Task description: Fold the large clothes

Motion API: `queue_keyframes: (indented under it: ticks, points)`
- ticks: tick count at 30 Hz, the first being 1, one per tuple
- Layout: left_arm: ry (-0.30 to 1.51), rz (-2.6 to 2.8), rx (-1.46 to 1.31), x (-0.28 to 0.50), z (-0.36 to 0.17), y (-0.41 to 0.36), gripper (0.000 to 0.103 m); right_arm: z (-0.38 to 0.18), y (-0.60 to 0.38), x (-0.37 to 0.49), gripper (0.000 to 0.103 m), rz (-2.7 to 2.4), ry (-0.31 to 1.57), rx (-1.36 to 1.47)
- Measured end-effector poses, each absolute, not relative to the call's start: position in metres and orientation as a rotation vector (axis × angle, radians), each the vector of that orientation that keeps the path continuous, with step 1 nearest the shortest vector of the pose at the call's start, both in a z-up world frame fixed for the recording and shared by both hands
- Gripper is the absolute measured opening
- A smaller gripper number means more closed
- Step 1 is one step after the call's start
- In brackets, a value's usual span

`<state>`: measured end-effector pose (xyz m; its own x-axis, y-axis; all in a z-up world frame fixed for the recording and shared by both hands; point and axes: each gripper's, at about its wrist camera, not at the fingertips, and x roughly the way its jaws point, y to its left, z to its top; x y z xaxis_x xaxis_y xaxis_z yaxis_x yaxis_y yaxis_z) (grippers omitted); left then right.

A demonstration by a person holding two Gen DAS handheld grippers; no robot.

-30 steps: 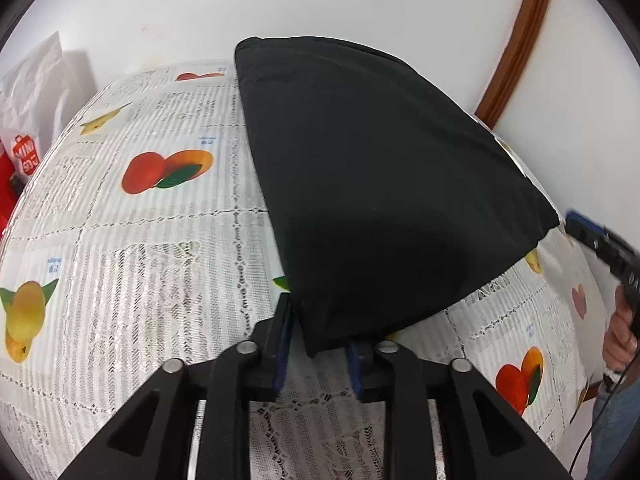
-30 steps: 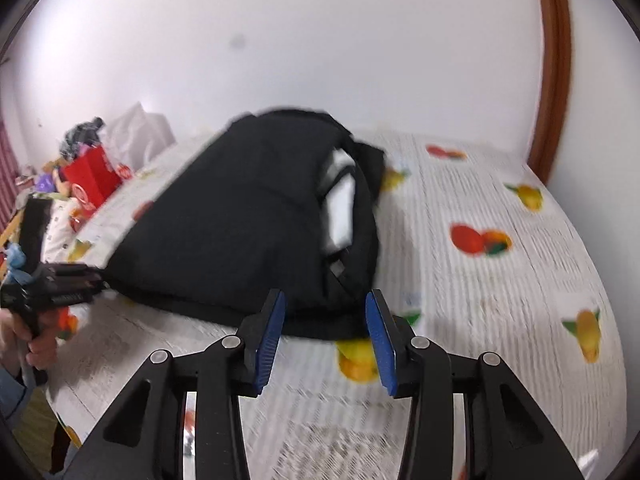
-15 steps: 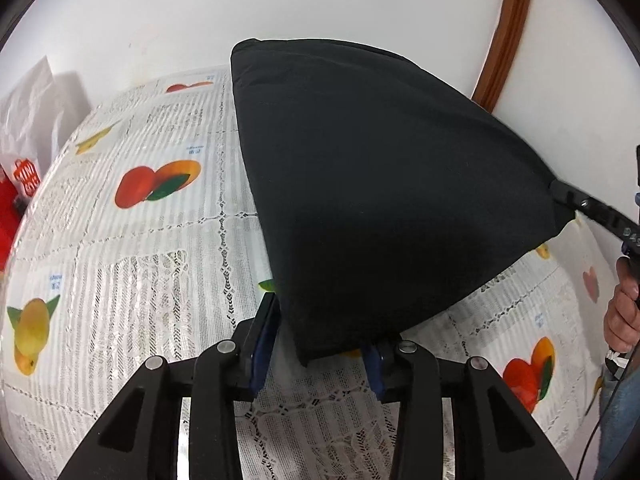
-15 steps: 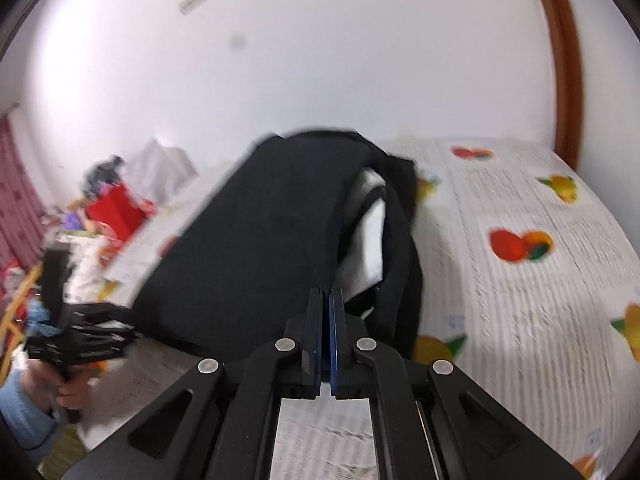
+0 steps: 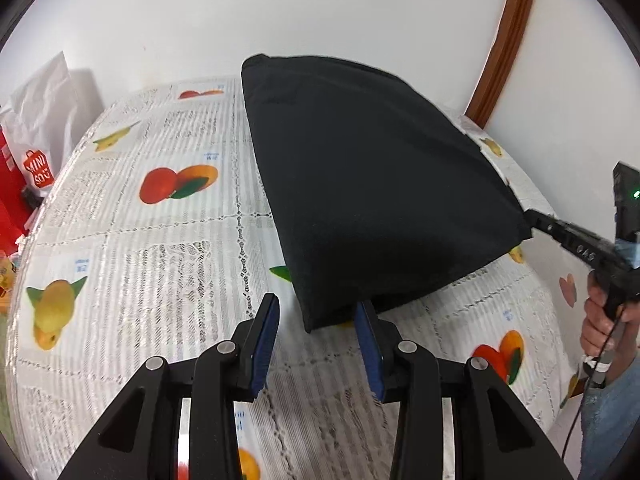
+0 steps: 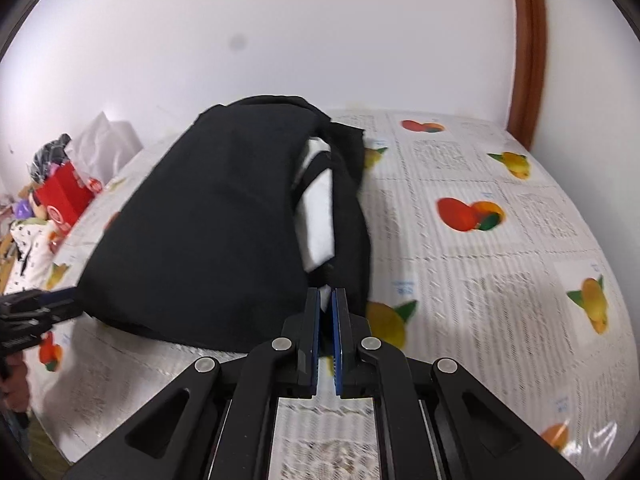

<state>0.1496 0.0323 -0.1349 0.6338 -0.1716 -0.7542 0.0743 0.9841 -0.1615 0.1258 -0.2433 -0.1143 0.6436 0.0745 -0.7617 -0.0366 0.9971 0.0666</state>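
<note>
A black garment [image 5: 372, 184] lies folded on a table with a fruit-print cloth [image 5: 132, 240]. My left gripper [image 5: 318, 312] is open, its blue pads either side of the garment's near corner, not gripping it. In the right wrist view the garment [image 6: 208, 232] shows a white inner patch [image 6: 318, 216]. My right gripper [image 6: 327, 300] is shut on the garment's near edge by that opening. The right gripper also shows in the left wrist view [image 5: 532, 216], pinching the garment's right corner.
A white and red shopping bag [image 5: 36, 152] stands at the table's far left by the wall. A red box and clutter [image 6: 60, 196] lie beyond the table's left edge. A brown door frame [image 5: 504, 44] runs up the right wall.
My left gripper has opened and let go of the garment's near corner. My right gripper closed on the garment's edge half a second ago and has lifted it slightly.
</note>
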Motion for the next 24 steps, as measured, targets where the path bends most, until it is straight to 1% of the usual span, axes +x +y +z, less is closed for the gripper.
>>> queue_keyframes:
  ticks: [6,10,17,24]
  points:
    - [0.828,-0.179,-0.122,0.137,-0.111,0.026,0.039,-0.103,-0.248,0.116,0.006,0.049,0.856,0.043]
    - [0.814,-0.145,-0.102,0.154,-0.109,0.024,0.04,-0.092,-0.242,0.119,0.015,0.052,0.827,0.041]
    - [0.849,-0.104,-0.124,0.189,-0.123,0.027,0.04,-0.099,-0.239,0.139,0.015,-0.011,0.87,0.045]
    - [0.878,-0.107,-0.145,0.198,-0.131,0.027,0.041,-0.118,-0.245,0.147,0.015,-0.051,0.934,0.057]
